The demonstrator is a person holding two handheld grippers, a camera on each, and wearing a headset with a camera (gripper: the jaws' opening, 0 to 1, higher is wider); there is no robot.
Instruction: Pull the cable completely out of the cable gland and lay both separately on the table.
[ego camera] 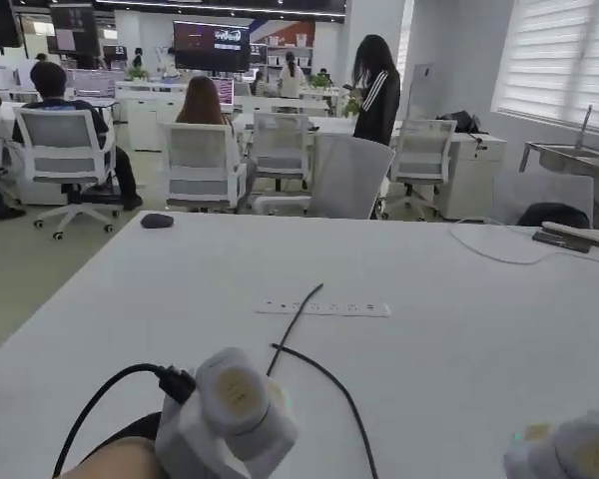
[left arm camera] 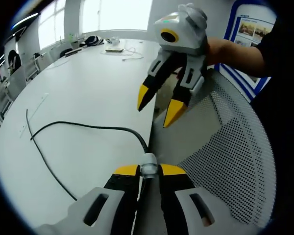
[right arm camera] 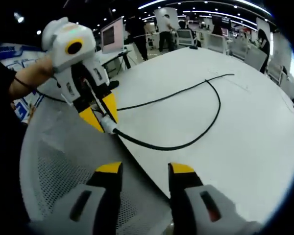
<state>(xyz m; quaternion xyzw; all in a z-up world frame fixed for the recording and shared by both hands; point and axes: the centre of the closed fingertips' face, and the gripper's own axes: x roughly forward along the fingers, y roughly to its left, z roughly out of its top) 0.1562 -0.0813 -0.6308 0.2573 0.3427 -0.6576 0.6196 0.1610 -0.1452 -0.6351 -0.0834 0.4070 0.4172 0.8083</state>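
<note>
Two grippers meet at the table's (left arm camera: 88, 73) near edge: the left gripper (left arm camera: 149, 170) clamps the white cable gland (left arm camera: 148, 160) (black cable (left arm camera: 88, 126) threaded through, trailing far across the table), while the right gripper (right arm camera: 144, 171) hangs with jaws apart.

I see the pale grey cable gland (left arm camera: 148, 164) pinched between my left gripper's (left arm camera: 149, 171) yellow tips. The black cable (left arm camera: 83, 126) is threaded through it, curving away ahead of those tips.
</note>
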